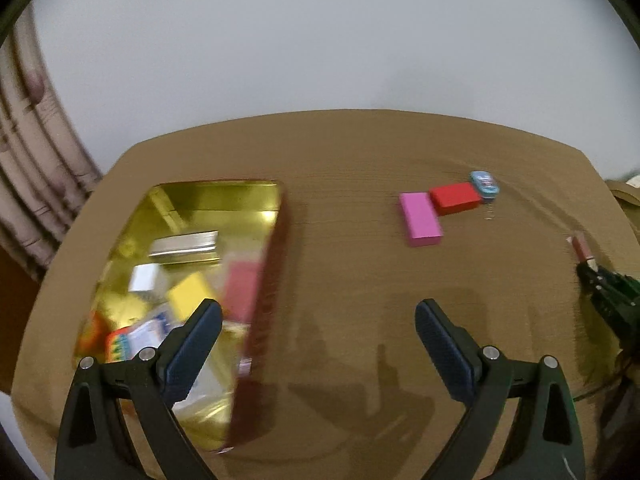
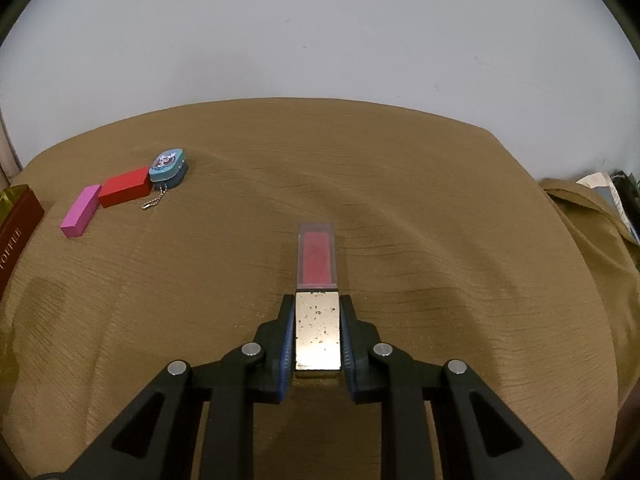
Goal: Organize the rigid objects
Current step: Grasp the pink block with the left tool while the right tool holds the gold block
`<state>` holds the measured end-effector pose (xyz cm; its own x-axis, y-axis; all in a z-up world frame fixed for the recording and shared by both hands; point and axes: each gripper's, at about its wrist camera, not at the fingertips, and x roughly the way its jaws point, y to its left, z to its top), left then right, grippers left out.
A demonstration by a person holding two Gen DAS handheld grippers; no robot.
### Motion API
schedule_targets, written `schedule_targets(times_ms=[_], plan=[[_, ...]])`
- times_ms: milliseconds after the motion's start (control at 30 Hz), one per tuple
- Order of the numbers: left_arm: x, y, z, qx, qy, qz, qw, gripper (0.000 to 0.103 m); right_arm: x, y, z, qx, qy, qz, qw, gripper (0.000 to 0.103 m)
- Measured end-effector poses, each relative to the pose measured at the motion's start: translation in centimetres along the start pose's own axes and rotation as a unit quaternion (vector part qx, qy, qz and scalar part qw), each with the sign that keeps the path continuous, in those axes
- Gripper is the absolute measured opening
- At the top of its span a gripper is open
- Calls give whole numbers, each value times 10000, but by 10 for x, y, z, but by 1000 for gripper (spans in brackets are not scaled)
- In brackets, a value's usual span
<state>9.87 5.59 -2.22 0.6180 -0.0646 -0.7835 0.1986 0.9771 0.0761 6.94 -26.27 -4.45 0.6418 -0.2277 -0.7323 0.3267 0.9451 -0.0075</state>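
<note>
My left gripper (image 1: 318, 316) is open and empty, just right of an open gold tin (image 1: 256, 200) with dark red sides that holds several small blocks and boxes. A pink block (image 1: 419, 219), a red block (image 1: 455, 197) and a blue keychain case (image 1: 485, 185) lie together far right. My right gripper (image 2: 318, 312) is shut on a lip gloss tube (image 2: 317, 256) with a gold cap and clear pink body, held low over the table. The same pink block (image 2: 80, 216), red block (image 2: 125, 191) and blue case (image 2: 168, 165) lie far left.
The table is covered by a brown cloth (image 2: 440, 220). The tin's red side (image 2: 18, 220) shows at the left edge of the right wrist view. A curtain (image 1: 36, 184) hangs at the left. Clutter (image 2: 612, 200) lies beyond the table's right edge.
</note>
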Motion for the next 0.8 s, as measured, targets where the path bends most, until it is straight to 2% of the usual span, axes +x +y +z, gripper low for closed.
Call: schedule_targets(times_ms=[133, 200, 367, 667, 800], plan=[[14, -23, 9, 0, 61, -141, 9999, 96, -6, 12, -3, 12, -4, 13, 10000, 20], [22, -35, 14, 26, 118, -199, 9997, 96, 7, -7, -9, 14, -4, 16, 10000, 20], [38, -53, 25, 74, 121, -313, 9994, 96, 14, -11, -17, 46, -4, 54, 10000, 20], [73, -59, 49, -98, 300, -572, 9979, 96, 23, -28, -21, 96, -4, 101, 9999, 21], [91, -55, 57, -256, 453, -451, 9976, 94, 23, -30, -21, 121, -4, 120, 9999, 21]])
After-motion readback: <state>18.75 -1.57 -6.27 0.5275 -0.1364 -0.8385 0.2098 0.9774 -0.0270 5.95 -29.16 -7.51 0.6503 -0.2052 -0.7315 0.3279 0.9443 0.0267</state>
